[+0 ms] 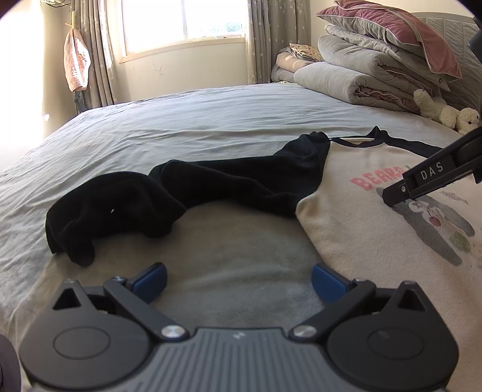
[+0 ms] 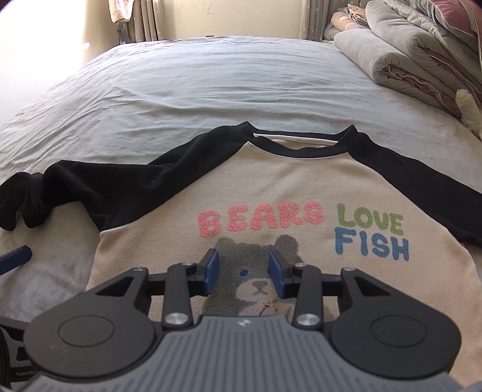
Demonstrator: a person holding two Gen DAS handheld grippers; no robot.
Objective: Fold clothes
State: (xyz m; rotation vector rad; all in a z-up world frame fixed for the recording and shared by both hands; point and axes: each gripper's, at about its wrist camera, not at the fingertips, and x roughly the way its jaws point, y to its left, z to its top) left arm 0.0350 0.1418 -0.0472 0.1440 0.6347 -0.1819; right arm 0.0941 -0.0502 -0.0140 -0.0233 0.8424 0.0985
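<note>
Left wrist view: a cream long-sleeved sweatshirt with black raglan sleeves and a black neckband [image 1: 361, 217] is seen spread face up on a bed covered by a pale grey-blue wrinkled sheet [image 1: 180, 120]. Its black sleeve [image 1: 168, 196] is stretched out sideways and lies rumpled, the cuff end bunched into folds. Pink lettering and part of a grey bear print are visible on the chest. The left gripper [image 1: 238, 280], black with blue pads, is held with its jaws spread wide and nothing between them; bare sheet and a grey cloth are framed in the gap, the rumpled sleeve lying just beyond and the cream body to its right. The black arm of the right gripper [image 1: 421, 181], marked "DAS", is seen over the chest print. Folded grey quilts under a mauve pillow [image 1: 376, 60] and a cream plush toy [image 1: 446, 113] are stacked at the far right of the bed, beneath a curtained window [image 1: 183, 21].

Right wrist view: the sweatshirt [image 2: 301, 181] is shown flat and front up, neckline away from the camera, printed "BEARS LOVE FISH" in pink, green and blue above a grey bear's face. The right gripper [image 2: 243, 271] is held over the middle of the chest, its blue pads partly parted and nothing caught between them; the bear's head is framed in the gap. One black sleeve [image 2: 90, 187] is trailed off to the left, crumpled at its end. A blue pad of the left gripper [image 2: 15, 257] is glimpsed at the left edge, near that sleeve.
</note>
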